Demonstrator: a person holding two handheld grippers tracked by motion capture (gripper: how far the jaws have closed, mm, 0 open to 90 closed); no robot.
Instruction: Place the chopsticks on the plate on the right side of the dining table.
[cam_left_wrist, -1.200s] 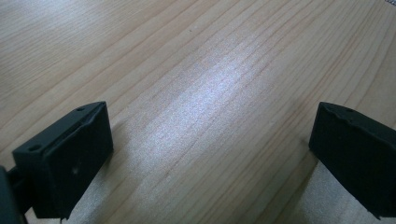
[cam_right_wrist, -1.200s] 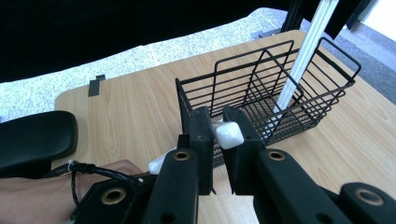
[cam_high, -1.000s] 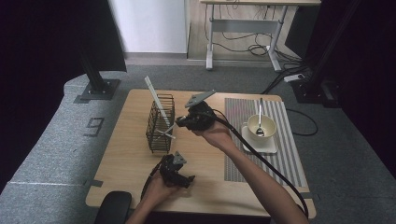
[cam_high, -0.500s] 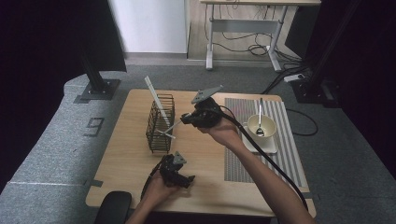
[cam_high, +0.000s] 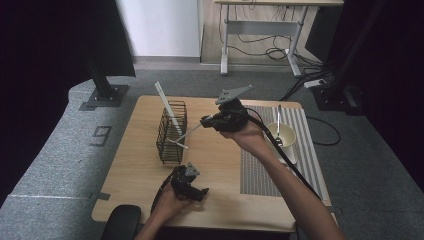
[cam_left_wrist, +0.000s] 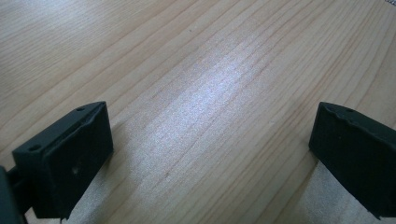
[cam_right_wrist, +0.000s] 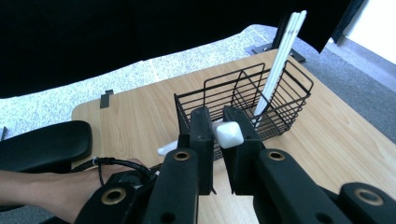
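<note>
My right gripper (cam_high: 207, 120) (cam_right_wrist: 215, 122) hovers above the wooden table (cam_high: 220, 165), just right of a black wire basket (cam_high: 171, 133) (cam_right_wrist: 243, 100). It is shut on a thin white stick (cam_high: 184, 134) (cam_right_wrist: 228, 134) that slants down and left, its far tip by the basket's near right side. Two long white sticks (cam_high: 165, 101) (cam_right_wrist: 281, 58) stand tilted inside the basket. My left gripper (cam_high: 199, 192) (cam_left_wrist: 210, 154) lies low on the table near the front edge. It is open, with bare wood between its fingers.
A cream bowl (cam_high: 283, 138) with a utensil in it stands on a grey striped mat (cam_high: 260, 165) at the table's right. A black round seat (cam_high: 121, 222) (cam_right_wrist: 44, 144) sits by the front left corner. Grey carpet surrounds the table.
My right gripper has risen and shifted right, away from the basket, carrying the white stick with it. The left gripper has stayed still.
</note>
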